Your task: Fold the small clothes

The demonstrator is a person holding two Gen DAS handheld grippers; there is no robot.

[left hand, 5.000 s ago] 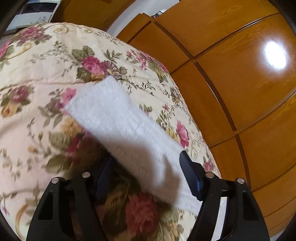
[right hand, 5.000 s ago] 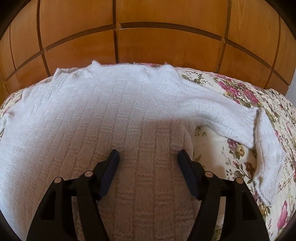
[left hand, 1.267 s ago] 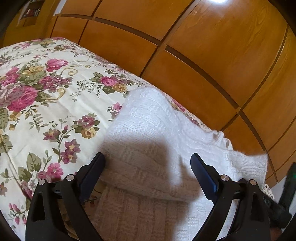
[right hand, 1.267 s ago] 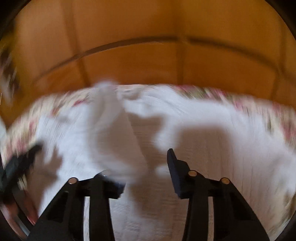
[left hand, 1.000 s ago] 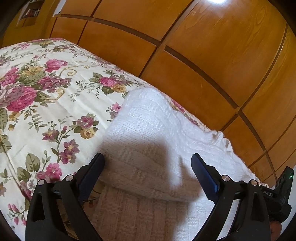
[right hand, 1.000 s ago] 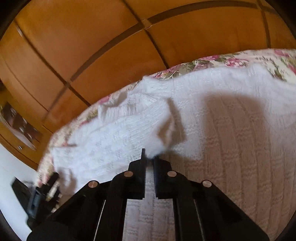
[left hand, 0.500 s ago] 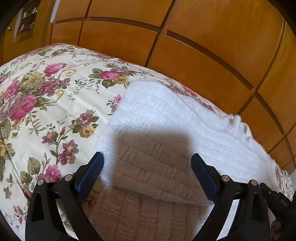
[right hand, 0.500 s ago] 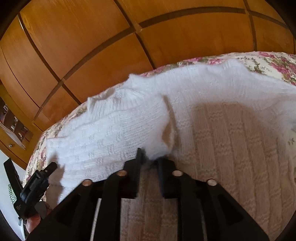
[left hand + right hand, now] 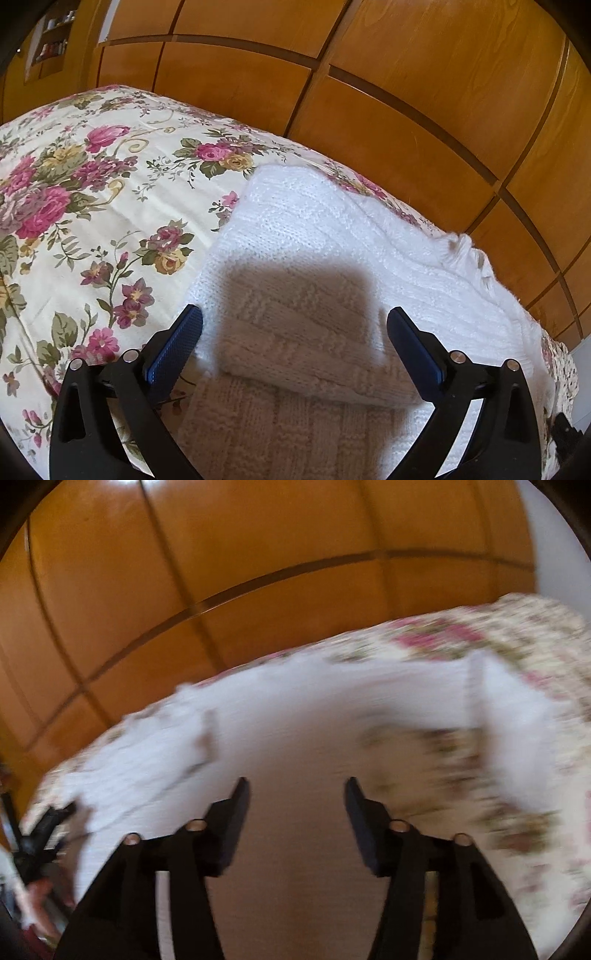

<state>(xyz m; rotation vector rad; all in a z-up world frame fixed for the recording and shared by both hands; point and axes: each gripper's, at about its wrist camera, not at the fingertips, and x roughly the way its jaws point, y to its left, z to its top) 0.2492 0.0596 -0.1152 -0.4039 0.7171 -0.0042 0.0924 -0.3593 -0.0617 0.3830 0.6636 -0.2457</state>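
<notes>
Over on the left, the cream bedspread printed with pink roses and green leaves [image 9: 92, 206] fills the near side of the left wrist view, and the white cable-knit sweater [image 9: 332, 236] lies flat on it, its edge running beside a rose cluster. One knitted sleeve [image 9: 306, 350] is folded across the sweater's body, and its cuff end sits right between the fingers. The left gripper [image 9: 294, 343], black with blue ribbed pads [image 9: 173, 347], hangs over that fold with its jaws spread wide, nothing between them pinched; its square shadow falls on the knit. Behind the bed stand glossy orange-brown wooden wardrobe panels [image 9: 388, 92], and a small shelf of bottles [image 9: 51, 44] shows in the far left corner.

Moving right, the right wrist view is smeared with motion blur. The right gripper [image 9: 297, 812] has its black fingers [image 9: 236, 812] well apart, gripping nothing, above the sweater's white body [image 9: 295, 716]. Out to the right, the other sleeve [image 9: 517, 738] lies stretched out on the floral cover, bent at its end. The left gripper [image 9: 44, 830] shows as a dark shape at the far left edge of this view, by the sweater's edge.
</notes>
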